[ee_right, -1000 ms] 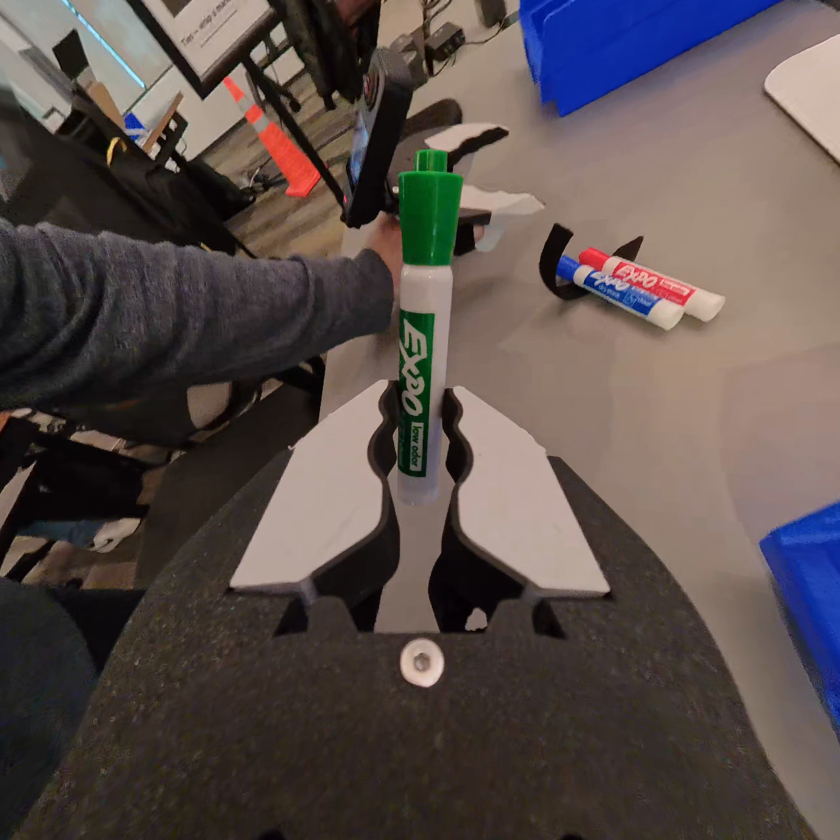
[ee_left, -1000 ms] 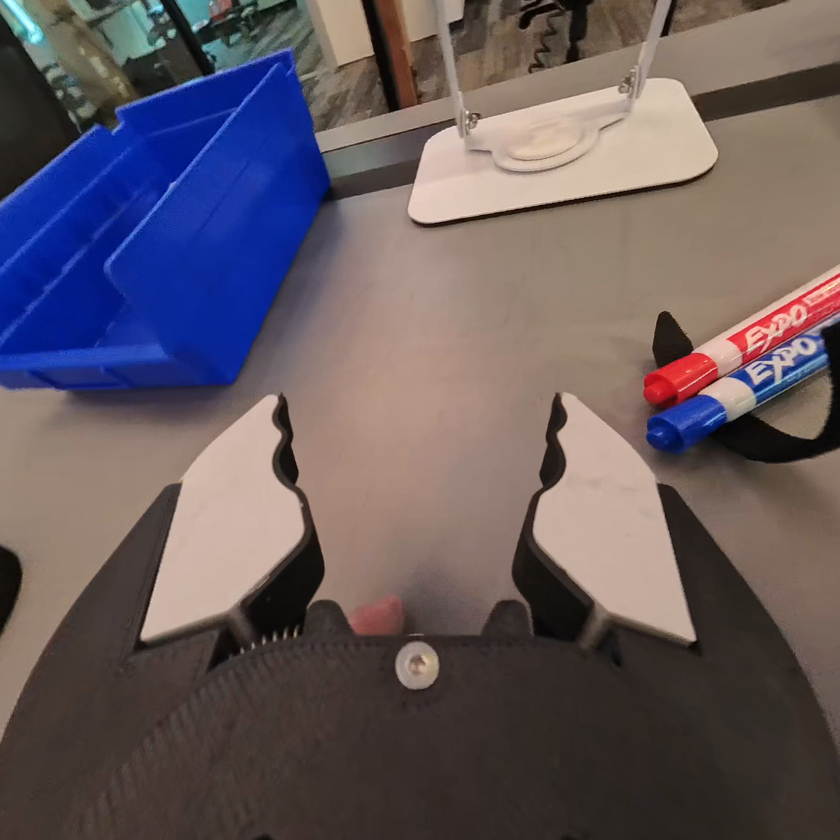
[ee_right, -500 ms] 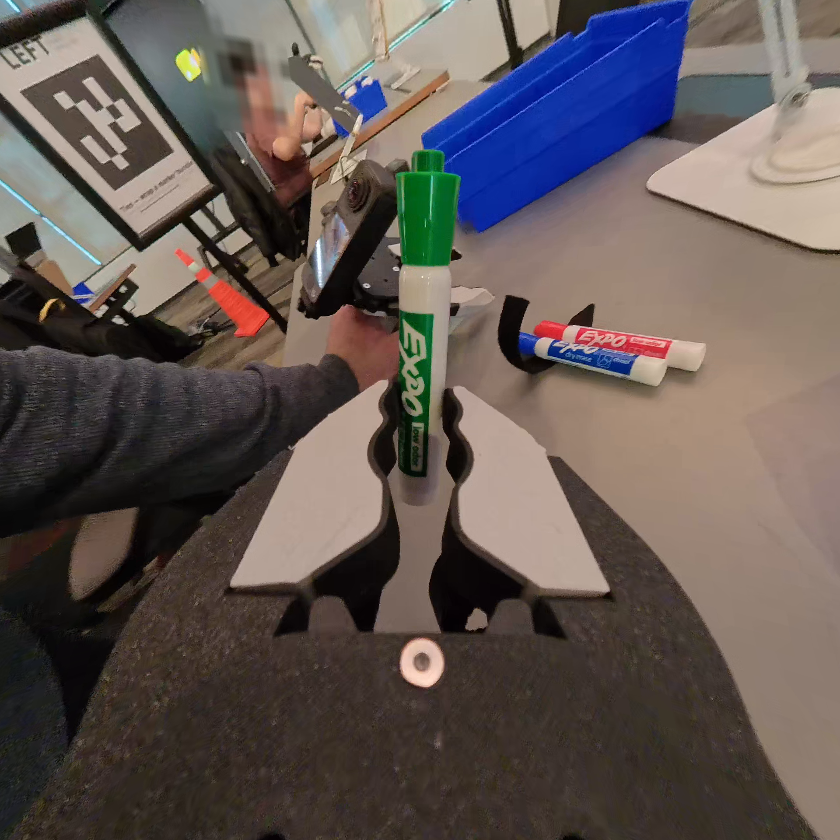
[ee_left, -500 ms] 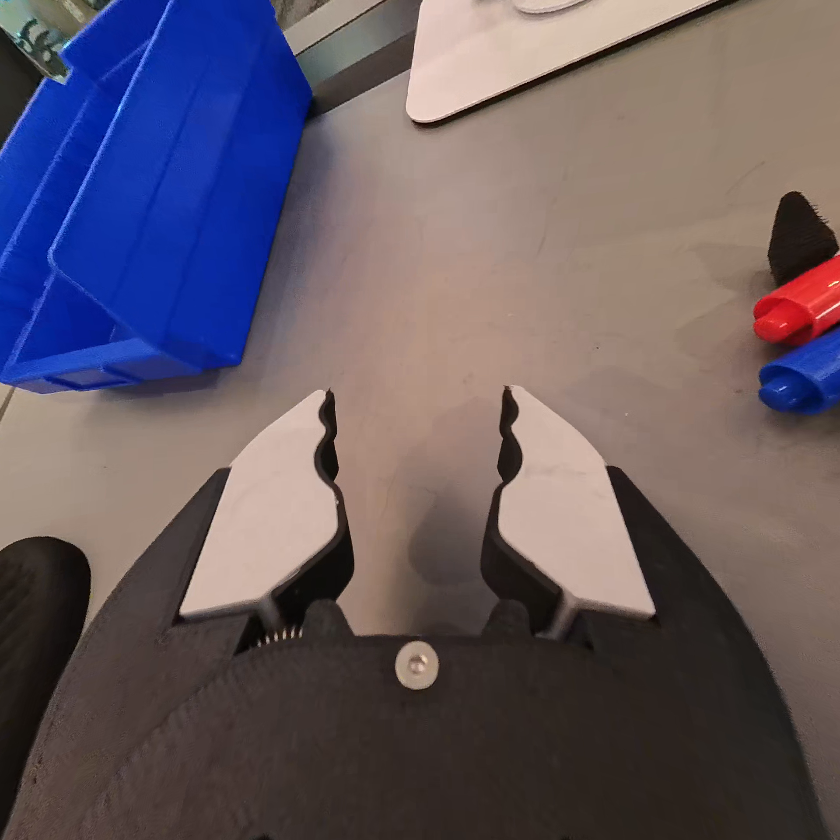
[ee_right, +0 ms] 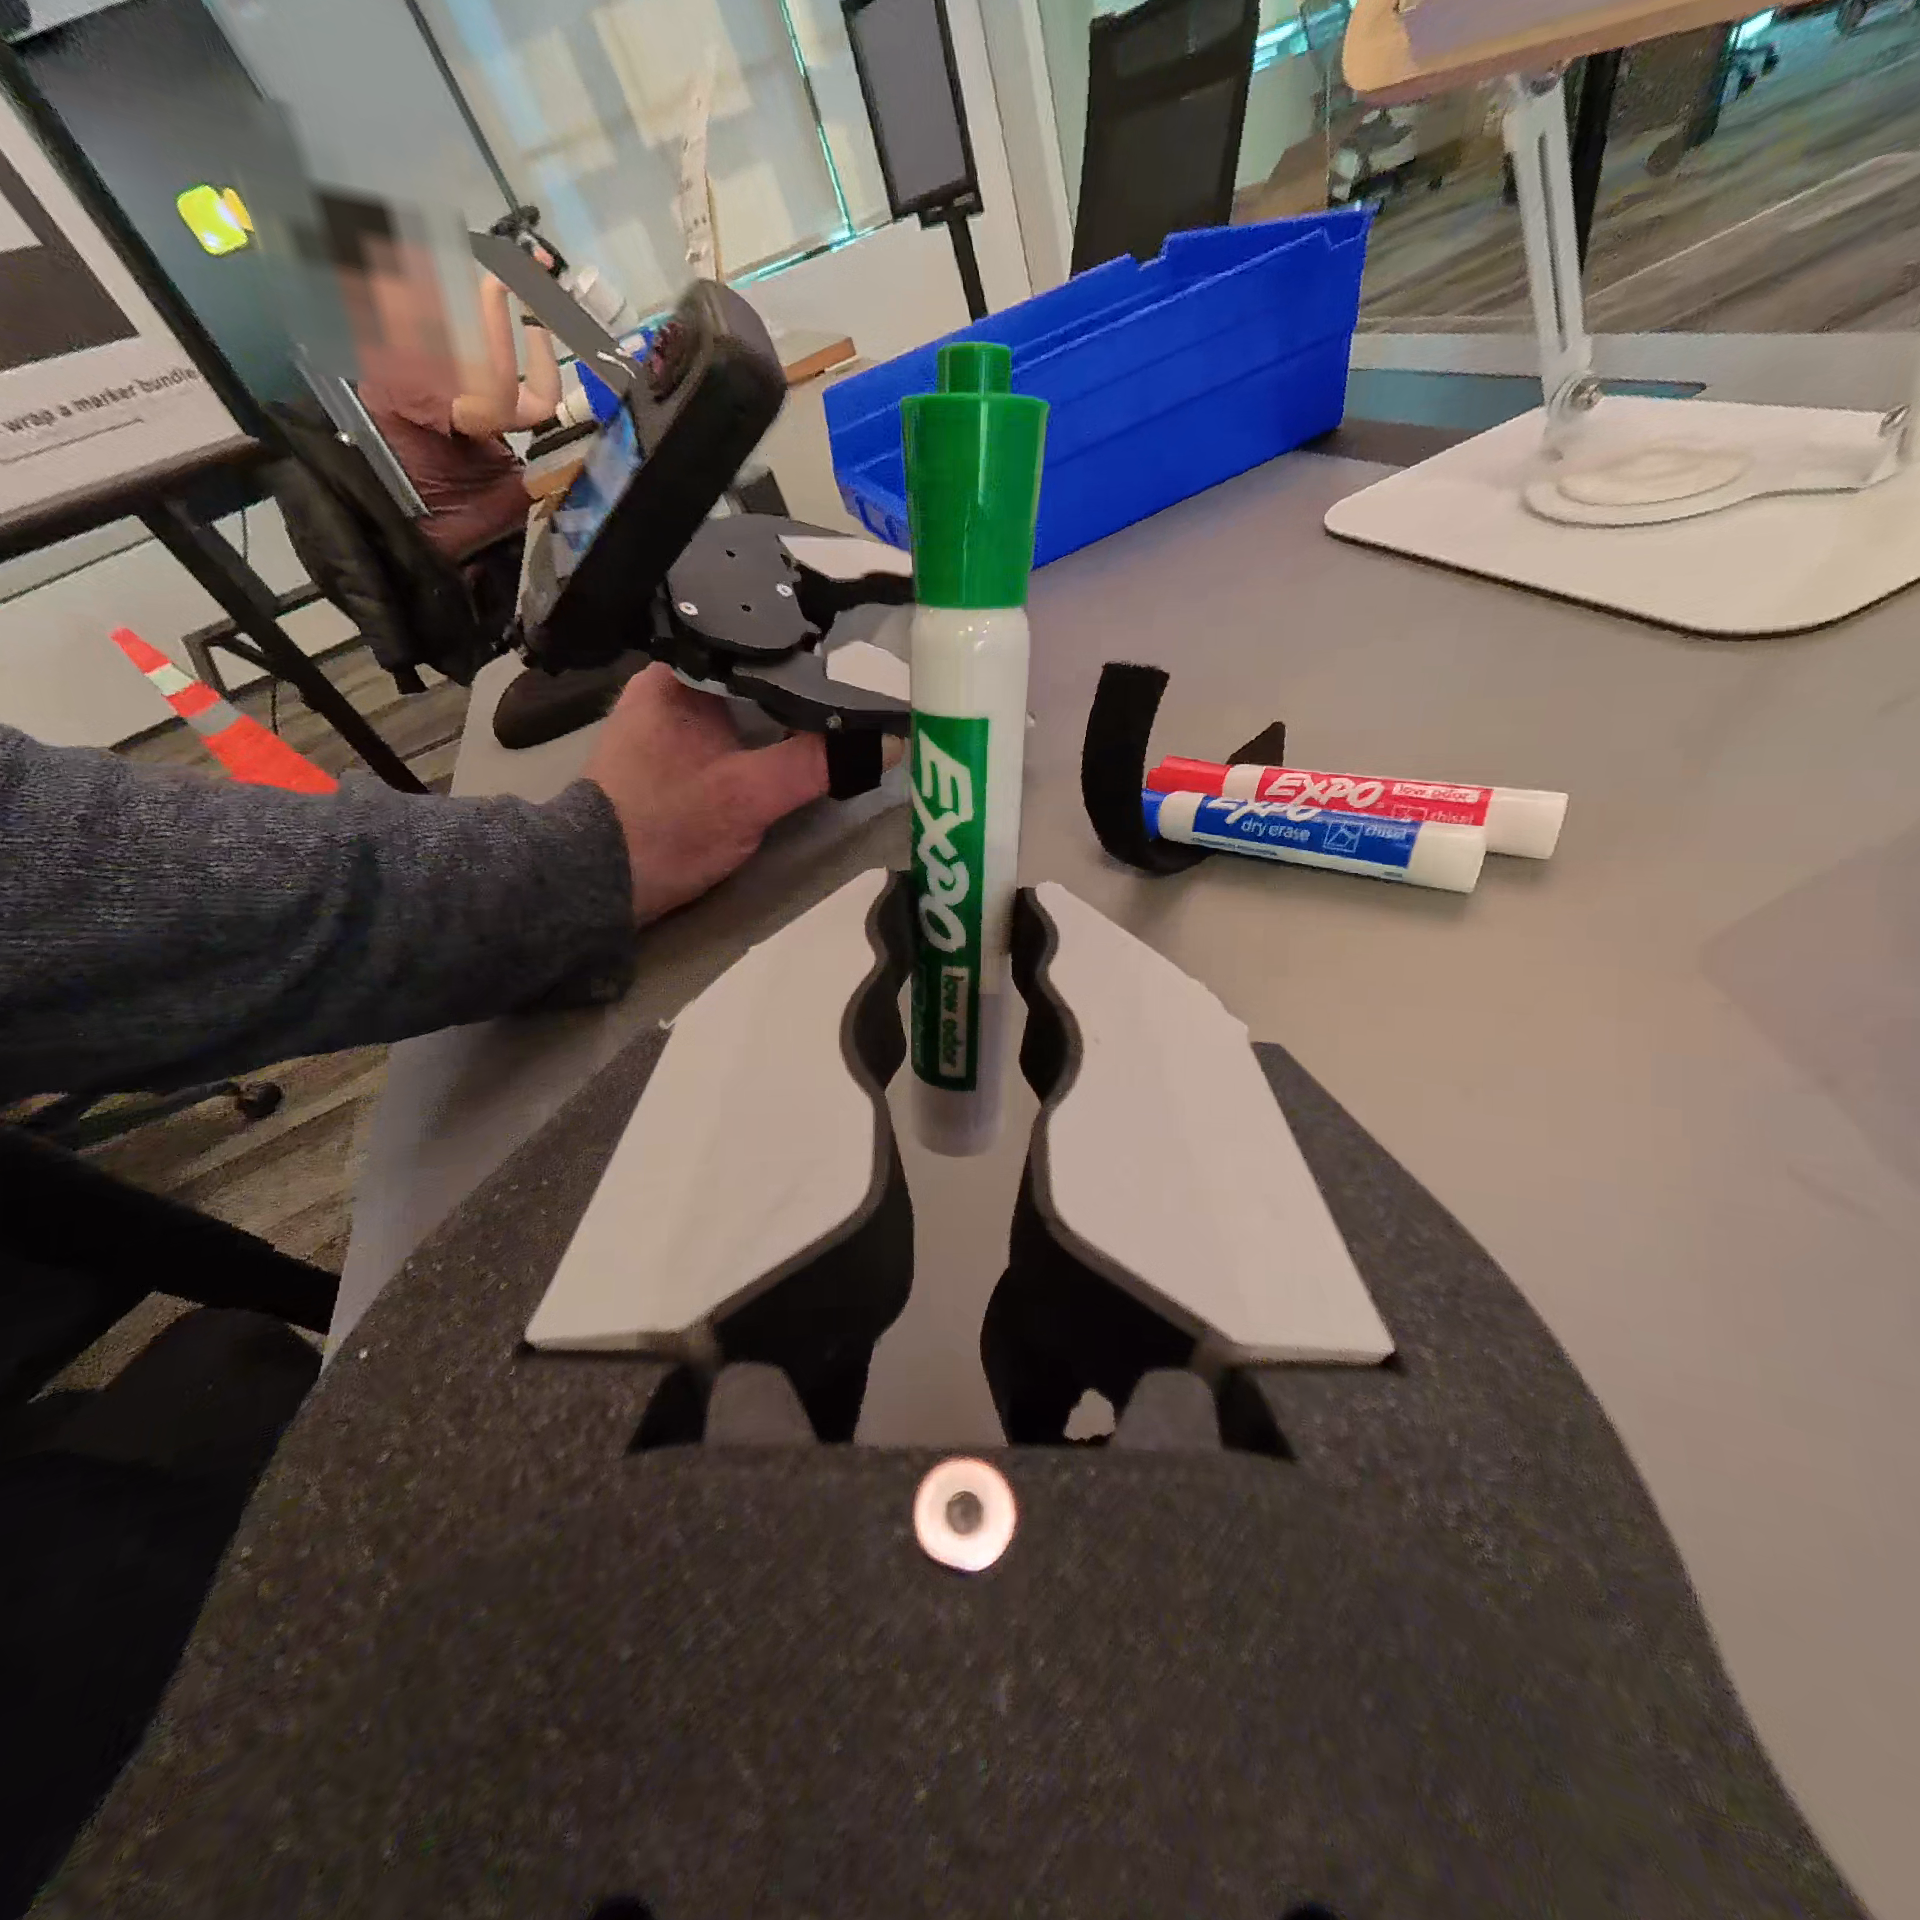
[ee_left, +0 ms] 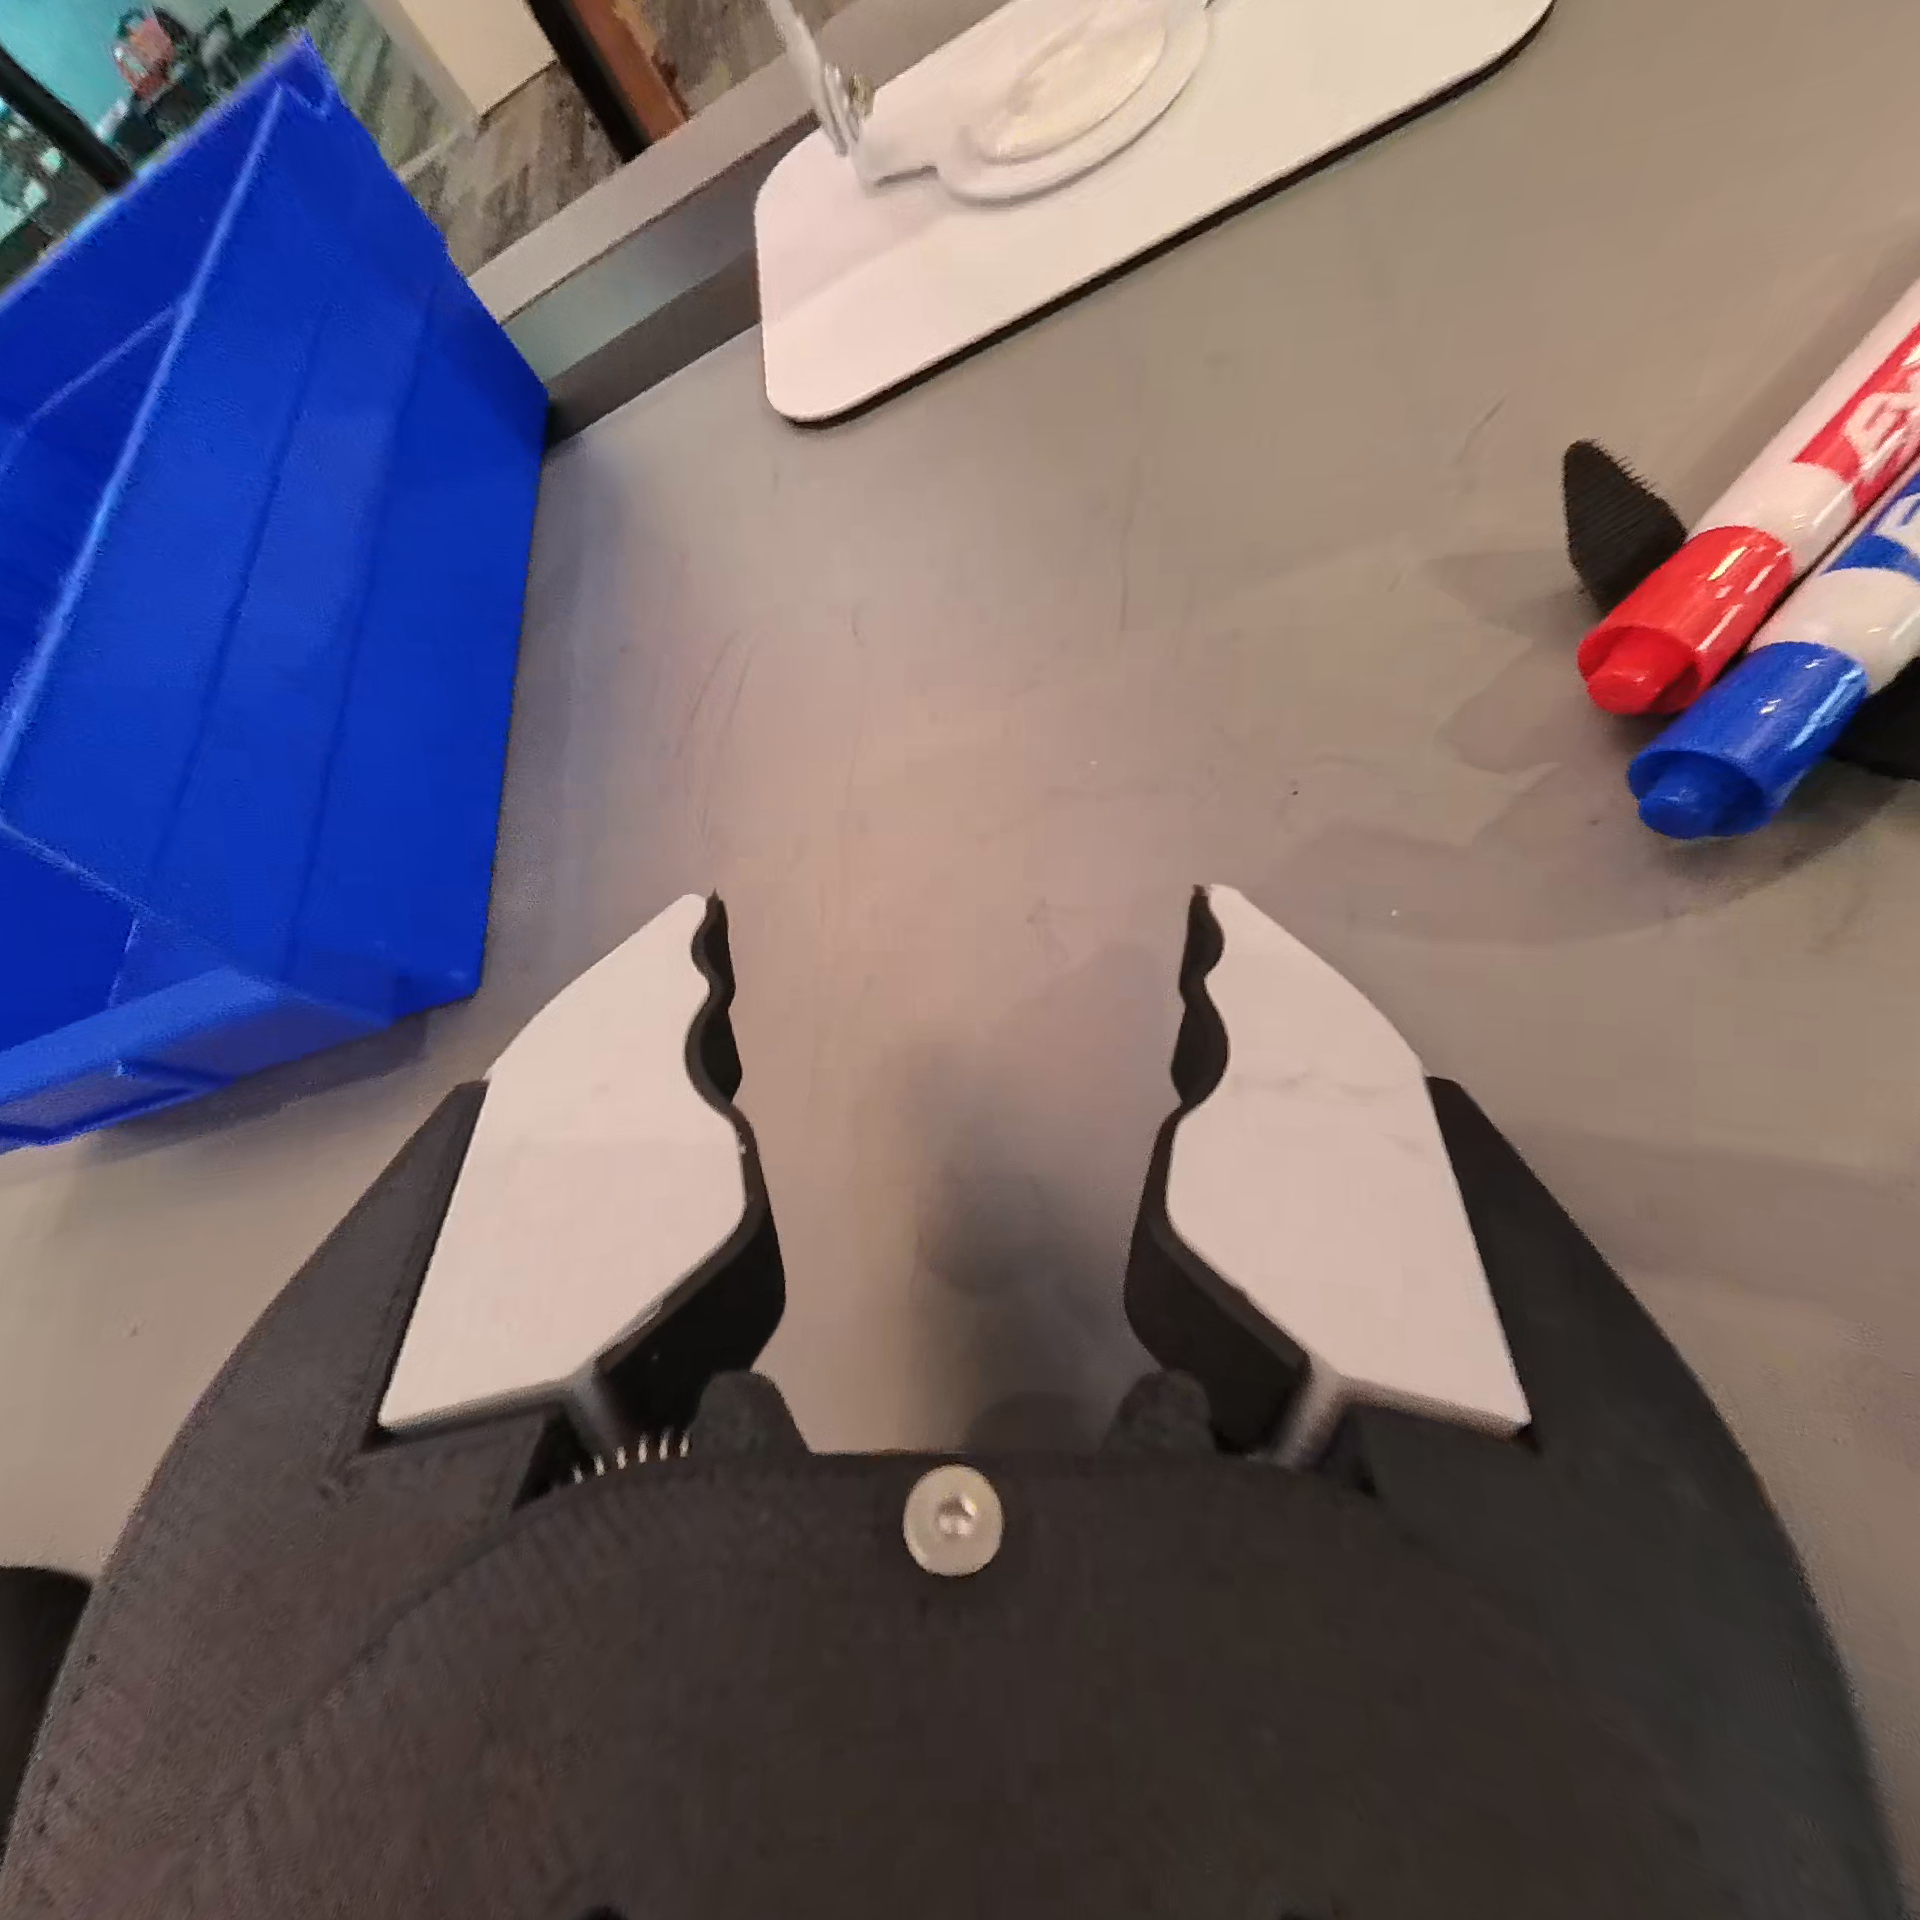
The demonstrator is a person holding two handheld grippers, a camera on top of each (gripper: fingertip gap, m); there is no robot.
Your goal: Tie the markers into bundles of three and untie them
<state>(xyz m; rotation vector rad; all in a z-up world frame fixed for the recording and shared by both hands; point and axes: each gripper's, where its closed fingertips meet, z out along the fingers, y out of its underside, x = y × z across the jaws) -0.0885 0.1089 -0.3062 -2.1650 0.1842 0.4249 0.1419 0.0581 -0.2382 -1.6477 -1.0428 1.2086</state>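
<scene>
While clamped upright, green marker (ee_right: 966, 665) shows white barrel, green cap.

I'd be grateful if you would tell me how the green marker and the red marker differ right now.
The green marker is gripped between the fingers of the right gripper, off the table; the red marker lies free on the table. The green marker is alone, while the red one rests beside a blue marker on a black strap. Their caps differ: green versus red. Both have white barrels and are capped.

A grey table (ee_right: 1558, 1039) is backed by glass walls (ee_right: 644, 135) — wood floor (ee_right: 1714, 249) and a dark chair (ee_right: 1164, 114) are seen beyond.
</scene>
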